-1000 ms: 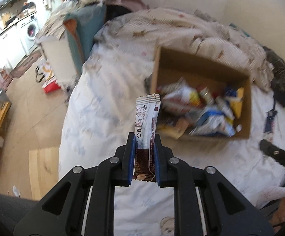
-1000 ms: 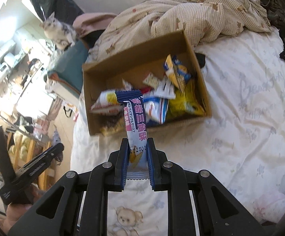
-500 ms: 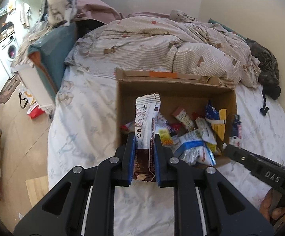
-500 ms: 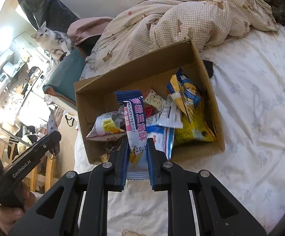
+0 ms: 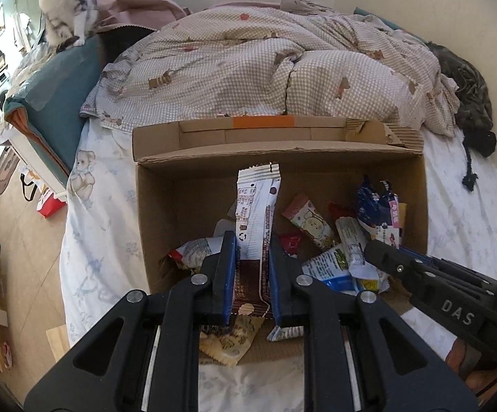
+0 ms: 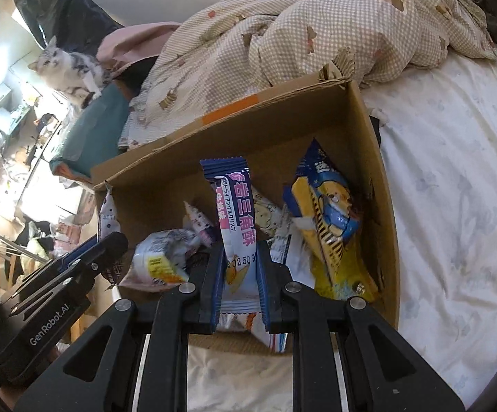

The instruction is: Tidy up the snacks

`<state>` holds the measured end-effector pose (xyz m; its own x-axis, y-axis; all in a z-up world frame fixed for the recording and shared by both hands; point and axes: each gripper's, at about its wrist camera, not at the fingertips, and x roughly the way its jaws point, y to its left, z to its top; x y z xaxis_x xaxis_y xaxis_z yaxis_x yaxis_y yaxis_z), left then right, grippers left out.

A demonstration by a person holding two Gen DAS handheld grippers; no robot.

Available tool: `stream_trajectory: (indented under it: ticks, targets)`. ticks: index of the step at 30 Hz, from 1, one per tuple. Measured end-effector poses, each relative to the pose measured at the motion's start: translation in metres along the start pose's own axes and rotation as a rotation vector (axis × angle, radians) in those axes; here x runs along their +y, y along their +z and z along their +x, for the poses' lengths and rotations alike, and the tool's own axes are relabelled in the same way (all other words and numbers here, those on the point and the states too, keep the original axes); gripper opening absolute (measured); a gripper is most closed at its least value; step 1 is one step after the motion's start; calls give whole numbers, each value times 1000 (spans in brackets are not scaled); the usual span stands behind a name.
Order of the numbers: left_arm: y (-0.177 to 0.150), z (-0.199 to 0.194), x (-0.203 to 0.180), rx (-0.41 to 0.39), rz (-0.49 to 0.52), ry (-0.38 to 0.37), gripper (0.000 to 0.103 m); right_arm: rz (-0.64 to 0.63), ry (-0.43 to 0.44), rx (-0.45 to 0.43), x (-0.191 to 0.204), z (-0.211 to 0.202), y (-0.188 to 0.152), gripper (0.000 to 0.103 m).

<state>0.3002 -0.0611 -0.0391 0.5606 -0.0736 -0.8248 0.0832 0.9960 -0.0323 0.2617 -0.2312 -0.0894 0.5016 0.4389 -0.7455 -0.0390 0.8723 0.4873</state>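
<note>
both packets are being carried to the open brown cardboard box [image 5: 152, 213] on the bed. the left hand-held gripper [image 5: 250, 274] is clamped on a white-and-brown foil snack bar [image 5: 257, 213], and the right hand-held gripper [image 6: 238, 279] on a navy-and-white wafer packet [image 6: 236, 213]. both packets stand upright above the box's near edge. next move, likely: reach in, part the jaws over the snack pile.

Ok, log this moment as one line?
left gripper: shut on brown-white snack bar | right gripper: shut on blue-white snack packet | both over cardboard box
</note>
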Motion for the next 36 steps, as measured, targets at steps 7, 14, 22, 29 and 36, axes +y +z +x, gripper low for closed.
stream_trajectory:
  ticks: [7, 14, 22, 29, 36]
  targets:
    - [1, 17, 4, 30, -18, 27, 15, 55, -1, 13, -9, 7, 1, 22]
    - [0, 18, 8, 48, -35, 34, 29, 78, 38, -20, -10, 0, 3, 22]
    - [1, -13, 13, -67, -33, 93, 92, 61, 23, -78, -5, -13, 5, 76]
    - [0, -40, 31, -121, -81, 96, 92, 22, 30, -143, 5, -36, 9, 83]
    - [-14, -73, 48, -170, -122, 74, 102, -45, -25, -228, 16, -74, -5, 101]
